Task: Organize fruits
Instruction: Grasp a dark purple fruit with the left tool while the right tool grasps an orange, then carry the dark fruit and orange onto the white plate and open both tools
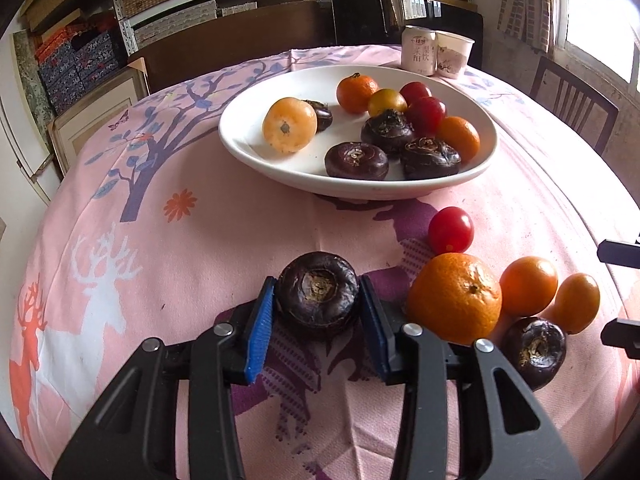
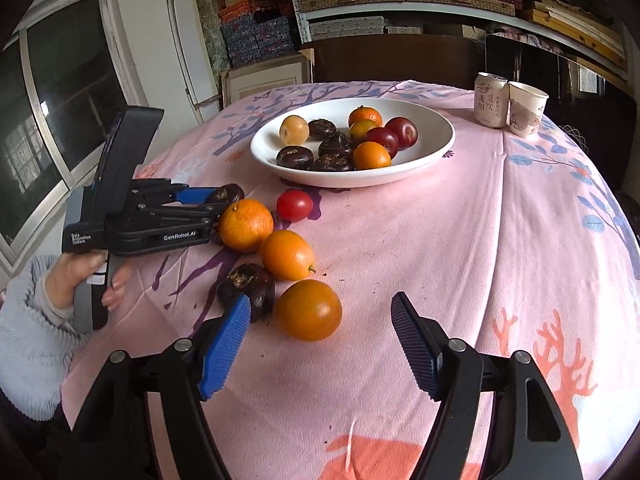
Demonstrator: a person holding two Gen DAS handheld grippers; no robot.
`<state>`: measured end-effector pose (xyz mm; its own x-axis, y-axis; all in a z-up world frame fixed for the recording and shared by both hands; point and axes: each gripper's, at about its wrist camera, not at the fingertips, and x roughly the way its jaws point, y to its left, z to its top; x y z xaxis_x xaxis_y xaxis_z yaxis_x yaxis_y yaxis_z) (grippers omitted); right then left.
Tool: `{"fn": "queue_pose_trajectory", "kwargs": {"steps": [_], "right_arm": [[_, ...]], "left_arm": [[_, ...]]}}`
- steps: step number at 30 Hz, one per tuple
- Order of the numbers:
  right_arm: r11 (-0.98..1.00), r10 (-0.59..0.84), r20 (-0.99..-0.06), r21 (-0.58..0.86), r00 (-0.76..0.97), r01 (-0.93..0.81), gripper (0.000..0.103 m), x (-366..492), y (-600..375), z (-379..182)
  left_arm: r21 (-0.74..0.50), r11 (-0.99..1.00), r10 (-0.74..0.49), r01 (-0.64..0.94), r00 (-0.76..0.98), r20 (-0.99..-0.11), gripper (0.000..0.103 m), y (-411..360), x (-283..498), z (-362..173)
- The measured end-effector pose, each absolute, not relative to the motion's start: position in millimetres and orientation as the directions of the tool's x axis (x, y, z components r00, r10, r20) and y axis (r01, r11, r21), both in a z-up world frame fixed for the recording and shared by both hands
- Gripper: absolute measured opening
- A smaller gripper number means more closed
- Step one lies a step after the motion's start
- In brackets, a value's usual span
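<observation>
Fruits are getting sorted onto the white plate, roughly half done by my read: approx ten pieces sitting on it already, incl. dark water chestnuts, small oranges, red tomatoes. Going left to right on the pink tablecloth: left gripper is closing around a loose water chestnut, pads at both its sides, looking clamped w/ the fruit resting on the cloth. Next, a red cherry tomato, a big mandarin, two smaller oranges, plus another chestnut are waiting, so approx six left. Right gripper is hovering wide apart, holding nothing, w/ a round orange fruit just ahead btwn its fingers.
</observation>
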<state>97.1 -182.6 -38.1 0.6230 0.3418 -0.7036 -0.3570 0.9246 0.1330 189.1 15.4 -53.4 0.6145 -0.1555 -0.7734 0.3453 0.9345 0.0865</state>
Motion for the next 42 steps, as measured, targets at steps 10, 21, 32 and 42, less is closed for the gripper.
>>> {"fn": "queue_pose_trajectory", "kwargs": {"steps": [10, 21, 32, 42], "right_arm": [[0.903, 0.402, -0.744, 0.226, 0.534, -0.365, 0.048, 109, -179, -52], [0.892, 0.445, -0.716, 0.3, 0.538, -0.338, 0.038, 110, -192, -51], [0.902, 0.429, -0.69, 0.303, 0.583, -0.307, 0.038, 113, -203, -42], [0.939, 0.345, -0.596, 0.221, 0.725, -0.265, 0.038, 168, -207, 26]], "left_arm": [[0.063, 0.938, -0.168, 0.341, 0.605, -0.778, 0.041, 17, 190, -55], [0.061, 0.943, -0.17, 0.326, 0.634, -0.754, 0.04, 20, 176, -46], [0.009, 0.964, -0.185, 0.264, 0.699, -0.691, 0.04, 40, 172, -14], [0.02, 0.957, -0.205, 0.288, 0.726, -0.656, 0.04, 7, 217, 27]]}}
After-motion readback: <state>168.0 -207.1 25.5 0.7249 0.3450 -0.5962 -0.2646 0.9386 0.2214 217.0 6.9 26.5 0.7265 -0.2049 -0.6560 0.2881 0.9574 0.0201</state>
